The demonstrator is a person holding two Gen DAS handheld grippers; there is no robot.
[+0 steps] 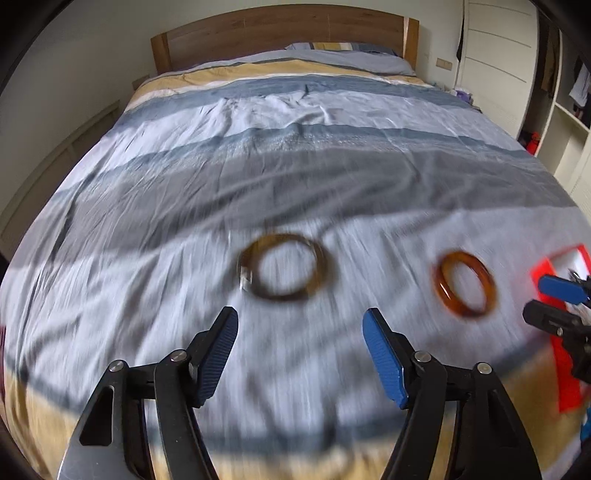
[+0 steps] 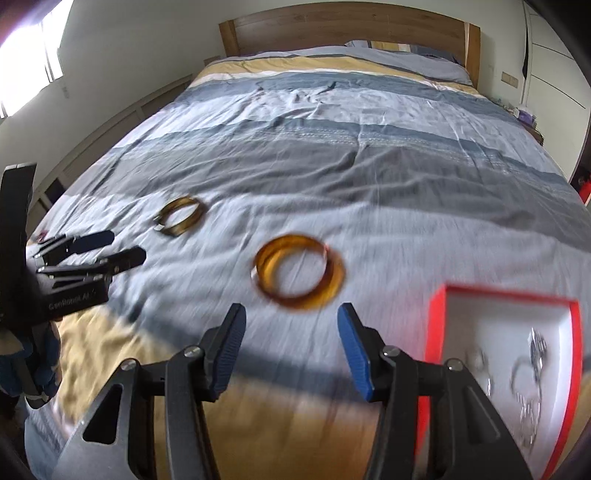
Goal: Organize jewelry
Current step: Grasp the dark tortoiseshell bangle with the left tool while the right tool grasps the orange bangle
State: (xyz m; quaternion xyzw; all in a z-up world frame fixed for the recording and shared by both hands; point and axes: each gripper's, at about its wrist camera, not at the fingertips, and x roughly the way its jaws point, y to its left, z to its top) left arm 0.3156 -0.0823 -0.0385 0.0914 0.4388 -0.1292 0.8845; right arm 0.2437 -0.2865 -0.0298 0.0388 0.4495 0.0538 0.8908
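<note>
Two bangles lie on the striped bedspread. A dark brown bangle (image 1: 286,267) lies just ahead of my left gripper (image 1: 300,341), which is open and empty; the bangle also shows in the right wrist view (image 2: 181,220). An amber orange bangle (image 2: 300,271) lies just ahead of my right gripper (image 2: 291,339), also open and empty; this bangle shows in the left wrist view (image 1: 466,284). A red box with a white inside (image 2: 495,321) sits at the right and holds several silver pieces (image 2: 532,369). Both views are blurred.
The bedspread (image 1: 295,177) covers a large bed with a wooden headboard (image 1: 280,33). White wardrobe shelves (image 1: 561,92) stand to the right. The left gripper shows at the left edge of the right wrist view (image 2: 110,247).
</note>
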